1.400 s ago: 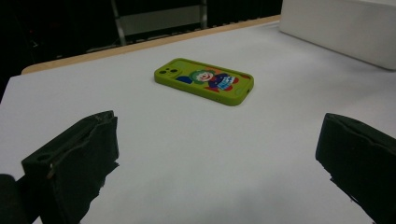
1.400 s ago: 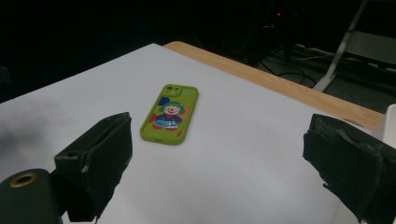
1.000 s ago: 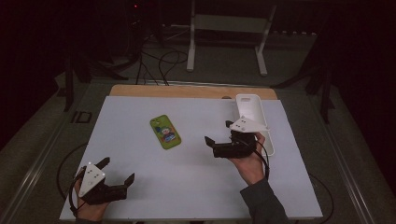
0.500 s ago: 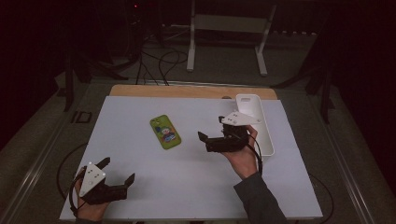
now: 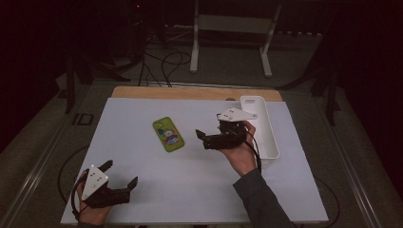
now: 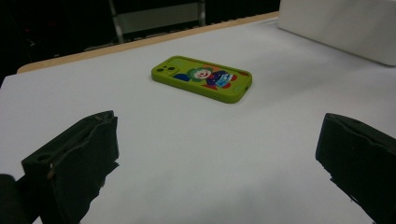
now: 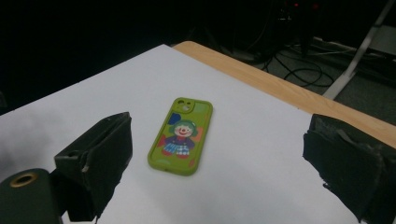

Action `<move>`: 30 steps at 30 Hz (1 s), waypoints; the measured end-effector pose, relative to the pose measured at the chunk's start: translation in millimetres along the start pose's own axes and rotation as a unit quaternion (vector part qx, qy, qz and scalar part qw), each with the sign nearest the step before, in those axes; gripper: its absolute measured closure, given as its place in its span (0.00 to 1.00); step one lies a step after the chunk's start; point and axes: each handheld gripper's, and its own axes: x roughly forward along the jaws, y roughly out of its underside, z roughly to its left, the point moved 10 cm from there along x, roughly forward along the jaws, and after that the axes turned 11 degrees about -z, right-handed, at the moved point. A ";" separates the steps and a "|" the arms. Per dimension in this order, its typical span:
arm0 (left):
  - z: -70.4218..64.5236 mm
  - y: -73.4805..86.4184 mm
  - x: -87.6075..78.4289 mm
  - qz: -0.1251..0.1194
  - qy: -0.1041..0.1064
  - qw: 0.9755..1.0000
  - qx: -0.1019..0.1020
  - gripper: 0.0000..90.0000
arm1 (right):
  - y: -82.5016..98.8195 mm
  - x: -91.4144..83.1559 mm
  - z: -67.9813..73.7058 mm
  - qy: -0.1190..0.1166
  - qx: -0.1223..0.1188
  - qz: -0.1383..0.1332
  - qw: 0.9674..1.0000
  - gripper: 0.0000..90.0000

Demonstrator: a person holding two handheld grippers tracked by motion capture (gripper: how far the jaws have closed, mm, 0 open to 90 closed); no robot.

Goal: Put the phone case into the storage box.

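Green phone case [image 5: 168, 134] flat on table, right hand-held gripper [image 5: 203, 136] wide-jawed beside it, wrist raised

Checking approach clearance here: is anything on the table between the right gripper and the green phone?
Nothing visible. The right gripper, jaws open, faces the green phone across bare white table surface. The white tray lies behind it, on the far side from the phone.

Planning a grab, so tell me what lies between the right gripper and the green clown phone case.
Nothing: in the high view, only bare white tabletop separates the right gripper from the green clown-printed phone case.
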 end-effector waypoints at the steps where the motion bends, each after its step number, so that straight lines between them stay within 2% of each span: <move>1: -0.1 0.1 0.0 0.000 0.000 1.000 0.000 0.00 | -0.2 1.1 0.0 0.000 -0.001 0.001 1.000 0.09; 14: -0.8 0.3 0.5 0.000 0.001 1.000 0.002 0.00 | -6.1 15.4 0.6 0.000 0.009 0.003 1.000 0.09; 30: -0.7 0.1 0.3 0.000 0.001 1.000 0.002 0.00 | -3.3 23.9 -4.9 0.007 0.024 0.009 1.000 0.09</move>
